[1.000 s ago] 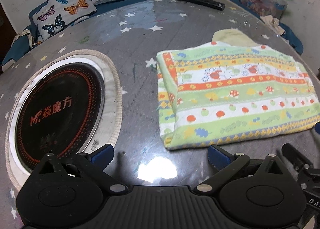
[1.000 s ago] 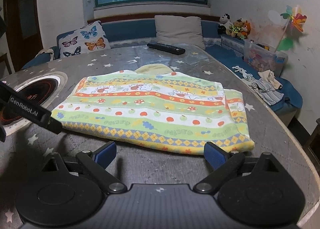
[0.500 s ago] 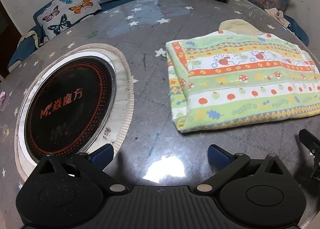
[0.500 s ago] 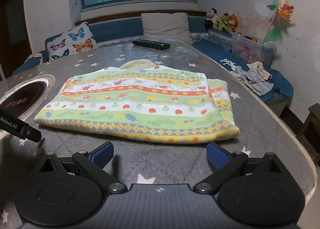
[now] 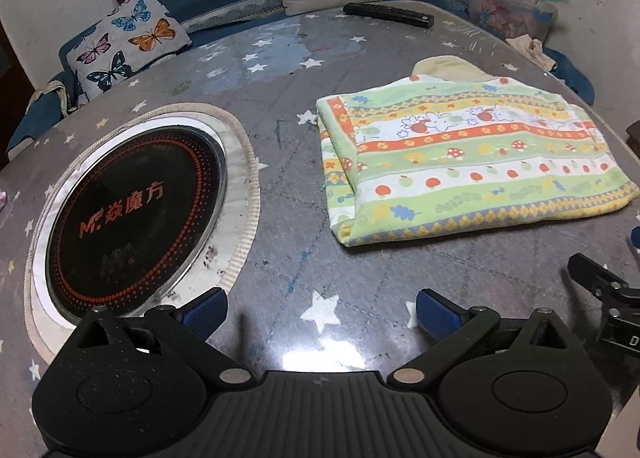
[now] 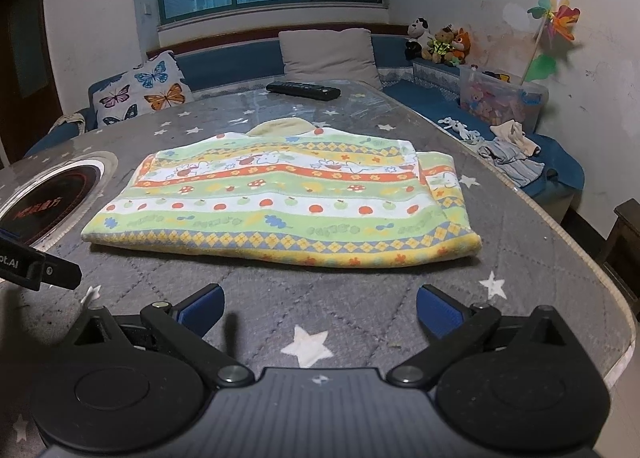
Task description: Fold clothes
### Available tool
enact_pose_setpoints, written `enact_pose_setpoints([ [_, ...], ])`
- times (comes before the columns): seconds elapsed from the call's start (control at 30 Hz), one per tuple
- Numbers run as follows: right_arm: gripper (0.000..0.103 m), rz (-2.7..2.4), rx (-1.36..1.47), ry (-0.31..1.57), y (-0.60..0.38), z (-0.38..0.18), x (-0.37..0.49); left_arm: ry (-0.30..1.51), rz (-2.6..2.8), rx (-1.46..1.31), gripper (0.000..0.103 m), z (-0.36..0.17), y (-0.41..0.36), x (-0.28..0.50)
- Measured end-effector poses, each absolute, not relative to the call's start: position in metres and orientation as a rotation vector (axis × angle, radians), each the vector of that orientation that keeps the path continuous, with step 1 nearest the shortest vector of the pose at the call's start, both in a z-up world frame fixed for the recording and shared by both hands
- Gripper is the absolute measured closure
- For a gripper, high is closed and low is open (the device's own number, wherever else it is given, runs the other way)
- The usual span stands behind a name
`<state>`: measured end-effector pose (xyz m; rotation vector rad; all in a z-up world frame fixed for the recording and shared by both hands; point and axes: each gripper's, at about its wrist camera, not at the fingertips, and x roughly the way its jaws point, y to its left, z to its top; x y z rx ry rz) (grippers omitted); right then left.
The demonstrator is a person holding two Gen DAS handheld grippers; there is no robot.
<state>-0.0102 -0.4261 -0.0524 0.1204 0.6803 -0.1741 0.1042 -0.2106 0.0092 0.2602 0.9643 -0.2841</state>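
Note:
A folded garment [image 5: 472, 165] with green, orange and yellow striped prints lies flat on the grey star-patterned table [image 5: 280, 69]; a pale yellow collar pokes out at its far edge. In the right wrist view the same garment [image 6: 288, 197] fills the table's middle. My left gripper [image 5: 320, 308] is open and empty, hovering near the table's front, left of and short of the garment. My right gripper [image 6: 318, 304] is open and empty, just short of the garment's near hem. Part of the right gripper [image 5: 600, 298] shows at the left view's right edge.
A round black induction hob [image 5: 132, 213] is set into the table at the left. A black remote [image 5: 388, 15] lies at the far side. Cushions [image 6: 328, 53], soft toys [image 6: 440, 43], a toy box [image 6: 500, 97] and loose clothes [image 6: 512, 153] sit on the blue bench. The table edge [image 6: 580, 258] curves at right.
Both grippers have pulled back and up from the garment, which now sits farther from the fingertips. The garment itself has not moved. Both stay open.

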Motion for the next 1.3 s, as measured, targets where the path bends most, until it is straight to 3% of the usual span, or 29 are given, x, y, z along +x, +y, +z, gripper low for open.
enact_pose_setpoints([
  [1.3, 0.0, -0.175, 0.12, 0.679, -0.4, -0.045, -0.033, 0.809, -0.374, 0.272, 0.0, 0.017, -0.202, 0.046],
])
